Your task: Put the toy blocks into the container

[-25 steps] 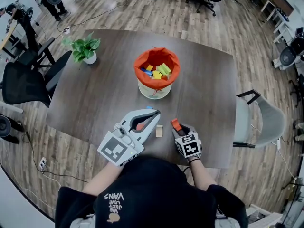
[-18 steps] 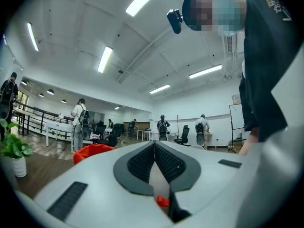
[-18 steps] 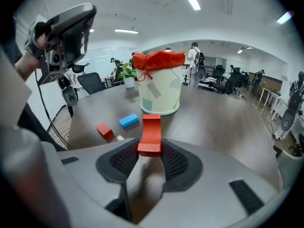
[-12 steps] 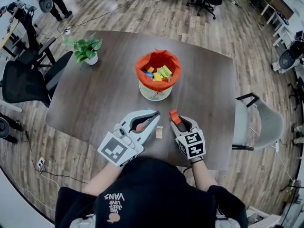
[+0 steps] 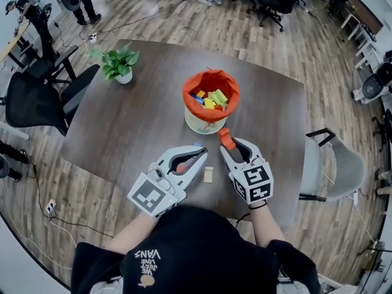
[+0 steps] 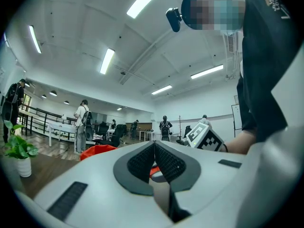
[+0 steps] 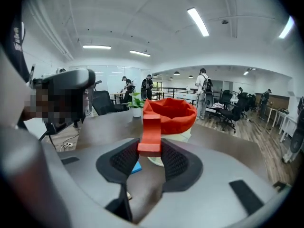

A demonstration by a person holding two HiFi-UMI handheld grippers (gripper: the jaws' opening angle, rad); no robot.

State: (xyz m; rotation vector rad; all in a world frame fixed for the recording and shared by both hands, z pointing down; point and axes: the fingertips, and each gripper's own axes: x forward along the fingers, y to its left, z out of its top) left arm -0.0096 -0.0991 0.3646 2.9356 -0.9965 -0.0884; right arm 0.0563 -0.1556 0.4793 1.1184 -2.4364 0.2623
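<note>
the red toy block [image 7: 151,133] is clamped between the two dark ribbed pads of the right gripper [image 7: 151,151], which grasps it at its lower end. the block stands roughly upright and projects above the pads. in the head view the red toy block [image 5: 226,141] sits at the tip of the right gripper [image 5: 230,144], raised above the table [image 5: 135,121] and close to the near side of the container [image 5: 202,121].

the container is a pale bucket with an orange liner folded over its rim. it stands near the middle of the table. several blocks [image 5: 211,98] in yellow, green and blue lie inside it. in the right gripper view the container [image 7: 178,110] appears directly behind the held block.

a small tan block [image 5: 208,174] lies on the table between the two grippers, touching neither. a blue block [image 7: 135,166] lies on the table below the right gripper's jaws.

the left gripper [image 5: 199,153] is held low over the table, to the left of the tan block. in the left gripper view the left gripper [image 6: 154,146] has its jaws pressed together with nothing between the pads.

a potted plant [image 5: 119,63] stands at the far left corner of the table. a black office chair [image 5: 37,100] is beside the table's left edge and a grey chair [image 5: 340,164] beside its right edge. people stand in the room beyond.
</note>
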